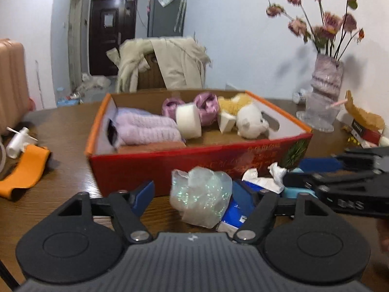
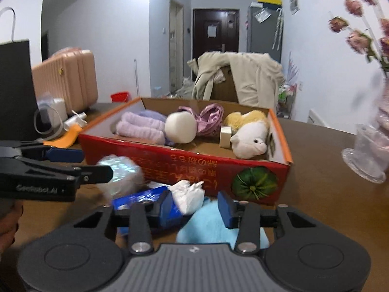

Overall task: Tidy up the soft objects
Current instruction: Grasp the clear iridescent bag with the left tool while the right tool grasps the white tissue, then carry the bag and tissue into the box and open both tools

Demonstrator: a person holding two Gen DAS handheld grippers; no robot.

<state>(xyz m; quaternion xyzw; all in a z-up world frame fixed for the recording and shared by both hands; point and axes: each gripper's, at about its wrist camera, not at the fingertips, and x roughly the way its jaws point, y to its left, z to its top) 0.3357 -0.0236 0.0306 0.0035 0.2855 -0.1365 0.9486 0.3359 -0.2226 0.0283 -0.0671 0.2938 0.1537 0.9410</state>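
Observation:
A red cardboard box (image 1: 194, 160) (image 2: 194, 165) on the wooden table holds a lilac towel (image 1: 148, 129), a white roll (image 1: 188, 120), pink satin items (image 1: 206, 104) and a white-and-yellow plush (image 1: 252, 119) (image 2: 250, 136). In front of the box lie an iridescent plastic-wrapped bundle (image 1: 201, 197) (image 2: 121, 172), a blue tissue pack (image 1: 234, 211) (image 2: 145, 200), crumpled white tissue (image 1: 267, 177) (image 2: 188, 194) and a light blue soft item (image 2: 206, 228). My left gripper (image 1: 194, 194) is open around the bundle. My right gripper (image 2: 197, 206) is open over the tissue and blue item.
An orange cloth (image 1: 24, 172) and a white plastic piece (image 1: 19, 141) lie at the table's left. A glass vase of dried flowers (image 1: 323, 97) (image 2: 369, 150) stands at the right. A chair with a beige coat (image 1: 163, 63) is behind the table.

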